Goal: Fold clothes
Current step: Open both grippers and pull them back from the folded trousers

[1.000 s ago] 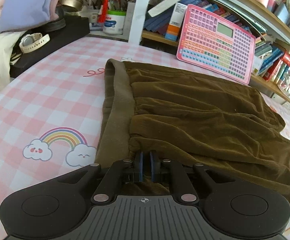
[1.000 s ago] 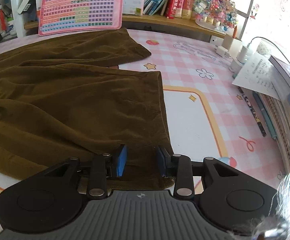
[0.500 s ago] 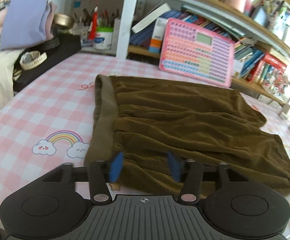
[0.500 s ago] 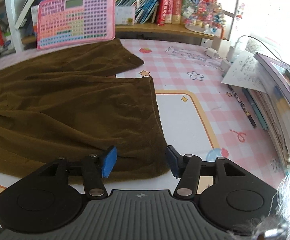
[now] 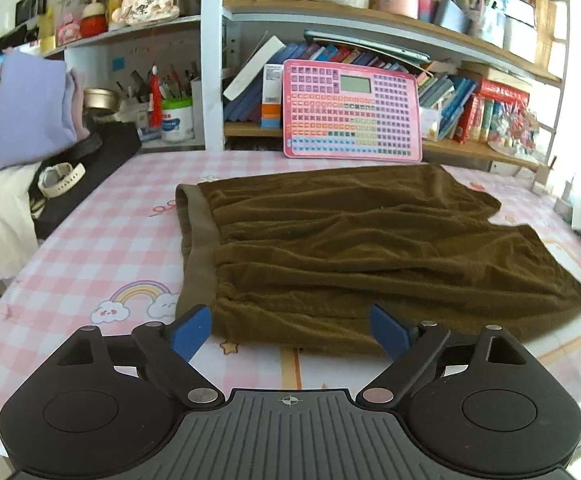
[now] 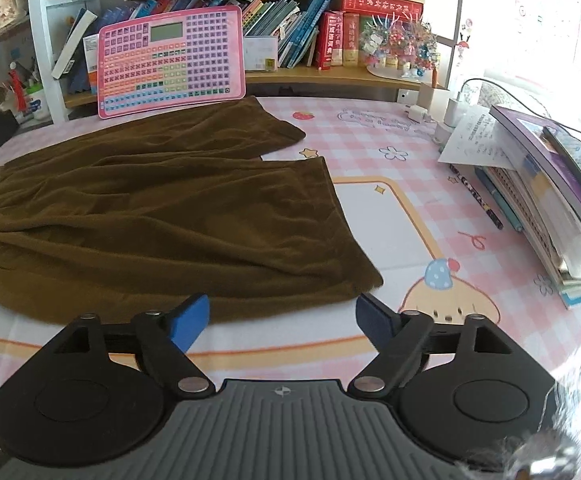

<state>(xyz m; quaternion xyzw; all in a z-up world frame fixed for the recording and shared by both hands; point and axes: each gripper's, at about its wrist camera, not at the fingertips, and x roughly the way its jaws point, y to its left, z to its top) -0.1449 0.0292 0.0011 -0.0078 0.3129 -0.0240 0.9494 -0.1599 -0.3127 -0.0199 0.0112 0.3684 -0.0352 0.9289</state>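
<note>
Brown velvet trousers lie flat on the pink checked table, waistband to the left, legs to the right. In the right wrist view the same trousers spread left of centre, the near leg's hem by the white panel. My left gripper is open, just short of the garment's near edge beside the waistband. My right gripper is open too, its blue pads on either side of the near hem corner, with nothing between them.
A pink keypad toy leans on the bookshelf behind the trousers. Stacked books and chargers line the table's right side. Folded clothes and a watch sit at the left.
Both grippers have opened and pulled back and up from the trousers. The left one let go of the waistband edge; the right one let go of the hem.
</note>
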